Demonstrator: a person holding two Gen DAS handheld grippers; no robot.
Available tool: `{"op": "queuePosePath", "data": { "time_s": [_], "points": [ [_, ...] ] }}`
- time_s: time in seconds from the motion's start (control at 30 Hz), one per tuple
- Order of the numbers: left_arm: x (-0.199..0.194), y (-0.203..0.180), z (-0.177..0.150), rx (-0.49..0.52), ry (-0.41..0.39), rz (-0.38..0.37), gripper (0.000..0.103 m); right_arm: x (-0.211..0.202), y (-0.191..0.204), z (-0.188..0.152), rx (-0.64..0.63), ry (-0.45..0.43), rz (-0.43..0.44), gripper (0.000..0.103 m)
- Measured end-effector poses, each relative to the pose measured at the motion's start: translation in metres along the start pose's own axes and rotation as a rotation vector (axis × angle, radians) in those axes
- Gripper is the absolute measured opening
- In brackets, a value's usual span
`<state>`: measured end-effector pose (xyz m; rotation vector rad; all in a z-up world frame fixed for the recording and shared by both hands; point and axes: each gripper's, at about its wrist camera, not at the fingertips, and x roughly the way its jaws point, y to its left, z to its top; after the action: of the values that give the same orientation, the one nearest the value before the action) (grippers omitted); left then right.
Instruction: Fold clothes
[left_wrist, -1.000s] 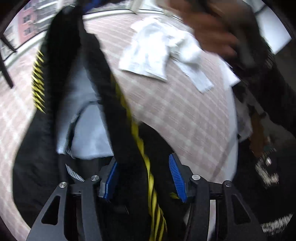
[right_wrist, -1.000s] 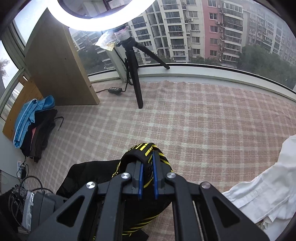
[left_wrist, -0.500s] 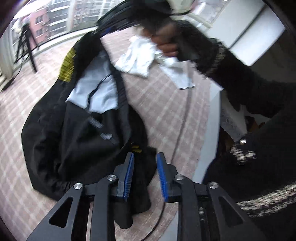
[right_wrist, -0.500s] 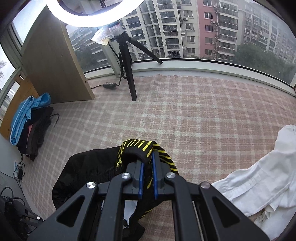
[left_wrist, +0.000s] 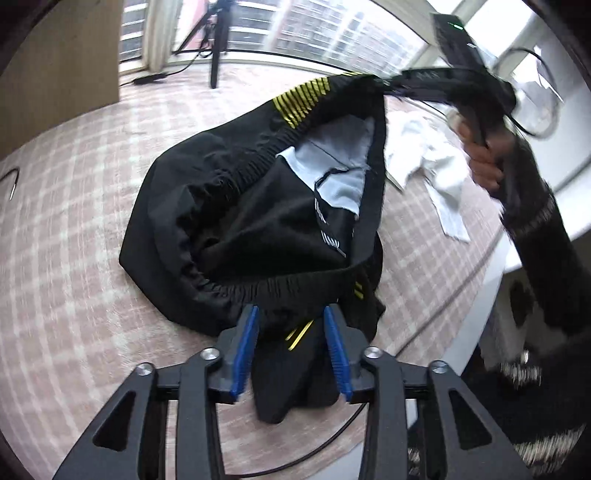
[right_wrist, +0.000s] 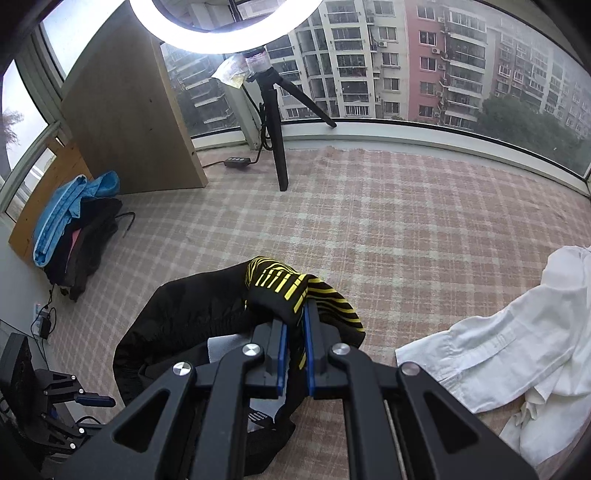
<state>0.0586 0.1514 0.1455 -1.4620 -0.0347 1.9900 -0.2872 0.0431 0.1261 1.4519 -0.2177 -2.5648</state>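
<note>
Black shorts (left_wrist: 236, 206) with yellow stripes and a pale lining, partly lifted off a pink plaid carpet (left_wrist: 74, 258), waistband stretched open between two grippers. Left gripper (left_wrist: 291, 347) low and near, blue pads apart, with a fold of the black waistband lying between the pads but not visibly pinched. Right gripper (right_wrist: 293, 347) clamped tight on the yellow-striped waistband, pads pressed together on the fabric, holding that edge up and away from the carpet. Seen from the left wrist camera, right hand (left_wrist: 484, 155) raised at the upper right, blurred, gripping the tool's handle, dark sleeve trailing down. Rest of the shorts slumped in a heap on the carpet just beyond the left gripper. White shirt (right_wrist: 517, 343) crumpled on the carpet to the right, apart from the shorts. Farther off, a ring light (right_wrist: 229, 33) on a black tripod (right_wrist: 277, 140) by the window, a wooden board (right_wrist: 129, 122) leaning beside it, and a pile of blue and dark clothes (right_wrist: 74, 229) at the left.
</note>
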Motion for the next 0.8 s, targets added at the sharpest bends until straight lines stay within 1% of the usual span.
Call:
{"op": "queuePosePath", "data": {
  "time_s": [0.03, 0.07, 0.1, 0.13, 0.17, 0.23, 0.27, 0.3, 0.37, 0.43, 0.47, 0.5, 0.53, 0.57, 0.6, 0.63, 0.67, 0.7, 0.73, 0.8],
  "points": [
    [0.002, -0.003, 0.002, -0.004, -0.014, -0.002, 0.041, 0.0, 0.001, -0.001, -0.003, 0.002, 0.0, 0.008],
    [0.004, -0.008, 0.005, 0.018, -0.033, 0.003, 0.048, 0.0, 0.001, -0.002, -0.008, 0.006, 0.004, 0.008],
    [0.008, -0.011, 0.008, 0.043, -0.04, 0.016, 0.063, 0.0, 0.002, -0.003, -0.016, 0.014, 0.012, 0.009],
    [0.013, -0.014, 0.01, 0.067, -0.041, 0.032, 0.069, 0.0, 0.002, -0.004, -0.027, 0.022, 0.014, 0.009],
    [0.015, -0.013, 0.012, 0.075, -0.033, 0.037, 0.07, 0.0, 0.002, -0.005, -0.036, 0.024, 0.003, 0.009],
    [0.022, -0.013, 0.015, 0.076, -0.014, 0.048, 0.068, 0.001, -0.002, -0.008, -0.054, 0.043, -0.071, 0.009],
    [0.021, -0.014, 0.016, 0.08, -0.02, 0.055, 0.067, 0.004, -0.007, -0.01, -0.061, 0.064, -0.124, 0.009],
    [0.015, -0.013, 0.015, 0.082, -0.039, 0.059, 0.067, 0.004, -0.014, -0.012, -0.054, 0.086, -0.143, 0.01],
    [0.0, -0.005, 0.011, 0.06, -0.088, 0.07, 0.067, 0.004, -0.03, -0.019, -0.029, 0.131, -0.147, 0.015],
    [-0.017, 0.008, 0.007, 0.024, -0.137, 0.096, 0.067, -0.014, -0.038, -0.027, -0.013, 0.103, -0.122, 0.017],
    [-0.022, 0.017, 0.007, 0.009, -0.151, 0.115, 0.067, -0.024, -0.041, -0.031, -0.006, 0.082, -0.106, 0.02],
    [-0.027, 0.026, 0.007, -0.004, -0.16, 0.135, 0.067, -0.034, -0.038, -0.034, -0.002, 0.062, -0.055, 0.024],
    [-0.032, 0.035, 0.007, -0.018, -0.169, 0.155, 0.067, -0.045, -0.032, -0.037, 0.001, 0.043, 0.013, 0.025],
    [-0.031, 0.042, 0.01, -0.028, -0.162, 0.163, 0.067, -0.055, -0.026, -0.04, 0.003, 0.025, 0.08, 0.025],
    [-0.026, 0.046, 0.014, -0.028, -0.143, 0.152, 0.065, -0.058, -0.016, -0.043, 0.001, 0.026, 0.171, 0.025],
    [-0.019, 0.051, 0.02, -0.025, -0.122, 0.135, 0.062, -0.055, -0.001, -0.048, -0.012, 0.041, 0.259, 0.025],
    [-0.015, 0.056, 0.024, -0.024, -0.105, 0.12, 0.055, -0.048, 0.018, -0.053, -0.039, 0.067, 0.333, 0.025],
    [-0.009, 0.06, 0.028, -0.023, -0.081, 0.106, 0.052, -0.038, 0.038, -0.059, -0.072, 0.1, 0.395, 0.025],
    [-0.002, 0.065, 0.032, -0.019, -0.055, 0.085, 0.049, -0.027, 0.055, -0.066, -0.108, 0.133, 0.417, 0.025],
    [0.012, 0.071, 0.038, -0.026, -0.013, 0.048, 0.032, -0.006, 0.087, -0.078, -0.182, 0.196, 0.426, 0.025]
  ]
}}
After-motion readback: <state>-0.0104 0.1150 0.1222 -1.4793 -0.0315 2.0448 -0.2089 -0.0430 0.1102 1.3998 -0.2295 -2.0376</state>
